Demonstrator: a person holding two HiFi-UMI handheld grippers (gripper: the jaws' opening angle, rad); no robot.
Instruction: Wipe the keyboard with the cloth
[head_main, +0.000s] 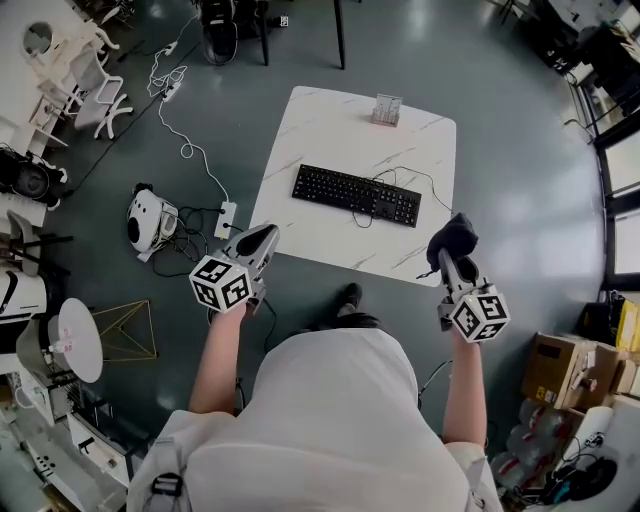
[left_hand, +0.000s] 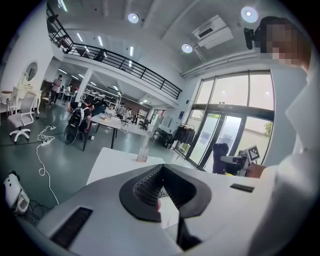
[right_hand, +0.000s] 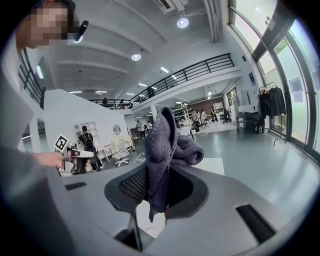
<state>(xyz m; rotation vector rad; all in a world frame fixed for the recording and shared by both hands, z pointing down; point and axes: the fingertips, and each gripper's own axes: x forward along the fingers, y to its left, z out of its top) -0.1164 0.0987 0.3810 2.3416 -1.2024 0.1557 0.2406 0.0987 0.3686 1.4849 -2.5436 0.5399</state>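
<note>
While the left gripper was pressed together, empty, at the desk's near left corner, the keyboard was seen mid-desk, apart from both tools; the cloth was pinched by the right gripper at the near right corner.

A: Your keyboard is black and full-width. It lies flat near the middle of the white marbled table, turned slightly askew to the table's edges.

B: Its thin dark cable loops across the table on the right.

A: Your cloth is dark grey-blue knit, bunched and upright. It's pinched between the jaws of your right gripper, with one end hanging below them.

B: That puts it by the table's near right corner, well apart from the keyboard.
</note>
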